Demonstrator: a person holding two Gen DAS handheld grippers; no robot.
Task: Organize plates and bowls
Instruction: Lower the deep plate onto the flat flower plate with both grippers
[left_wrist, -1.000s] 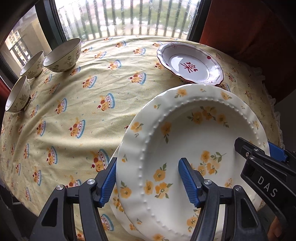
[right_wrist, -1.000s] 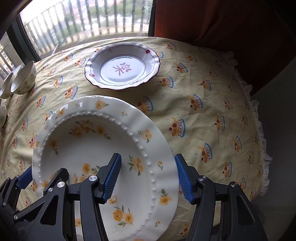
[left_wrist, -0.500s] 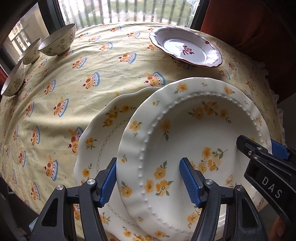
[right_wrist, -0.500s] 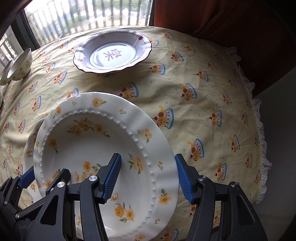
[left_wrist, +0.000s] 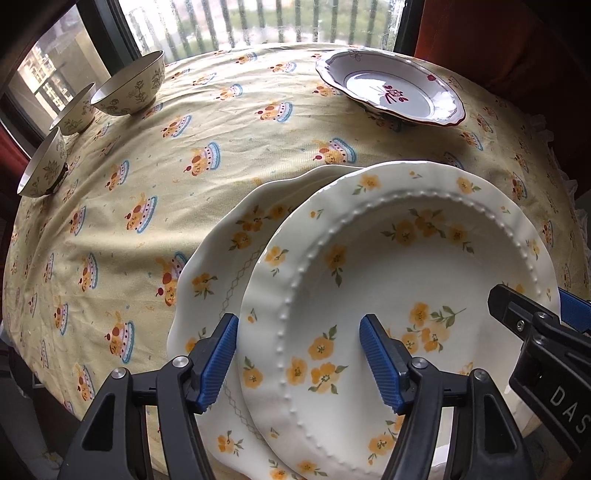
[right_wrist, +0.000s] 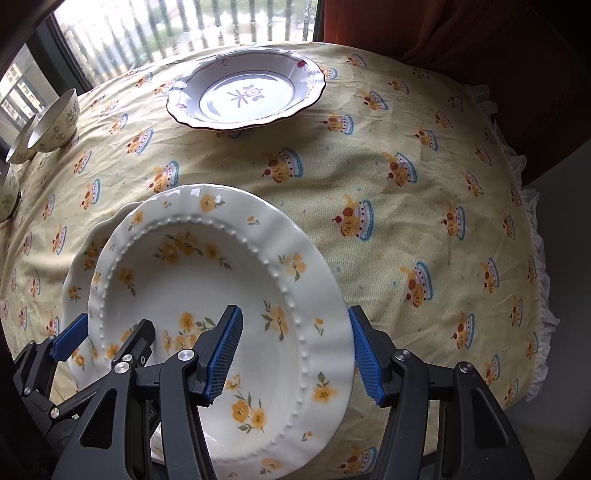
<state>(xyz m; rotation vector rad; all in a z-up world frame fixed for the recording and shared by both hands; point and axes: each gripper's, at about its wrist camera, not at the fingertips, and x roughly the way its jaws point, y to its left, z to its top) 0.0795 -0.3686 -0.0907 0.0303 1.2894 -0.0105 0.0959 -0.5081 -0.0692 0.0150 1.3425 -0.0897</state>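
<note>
Two grippers, left (left_wrist: 297, 363) and right (right_wrist: 293, 349), straddling opposite rims of white yellow-flowered beaded plate (left_wrist: 402, 295), pads not visibly pressing; plate sitting on matching plate (left_wrist: 221, 266). Remaining: red-rimmed plate (left_wrist: 391, 92), three patterned bowls (left_wrist: 129, 90).

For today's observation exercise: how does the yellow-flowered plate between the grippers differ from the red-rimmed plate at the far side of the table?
The yellow-flowered plate is cream with orange-yellow blossoms and a beaded ring; the red-rimmed plate is white with a dark red edge and a red motif in its centre. The yellow-flowered plate sits over another floral plate, with a gripper straddling each side; the red-rimmed plate stands alone on the tablecloth, untouched. Both have wavy rims and are empty.
</note>
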